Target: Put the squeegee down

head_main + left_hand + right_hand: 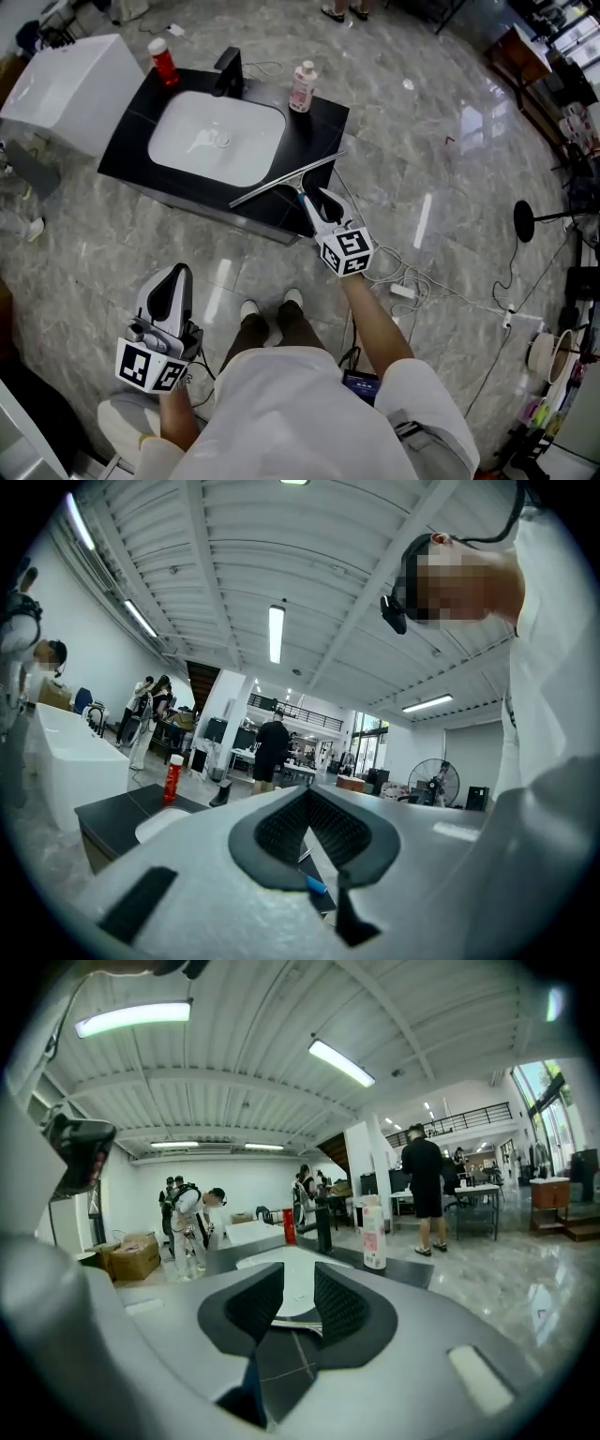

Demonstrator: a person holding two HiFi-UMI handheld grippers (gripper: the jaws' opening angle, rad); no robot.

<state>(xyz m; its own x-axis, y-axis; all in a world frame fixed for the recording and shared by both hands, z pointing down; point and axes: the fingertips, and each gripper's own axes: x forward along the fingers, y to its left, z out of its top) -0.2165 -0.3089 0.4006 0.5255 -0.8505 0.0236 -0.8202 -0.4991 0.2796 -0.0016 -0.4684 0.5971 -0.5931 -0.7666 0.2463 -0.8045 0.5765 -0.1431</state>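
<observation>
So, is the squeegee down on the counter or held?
Down: the squeegee lies across the black counter beside the sink; the right gripper is open, off it.

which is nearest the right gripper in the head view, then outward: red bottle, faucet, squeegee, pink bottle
From the right gripper:
1. squeegee, by its tips, on the counter front edge
2. pink bottle, far right corner
3. faucet, behind the basin
4. red bottle, far left corner
</observation>
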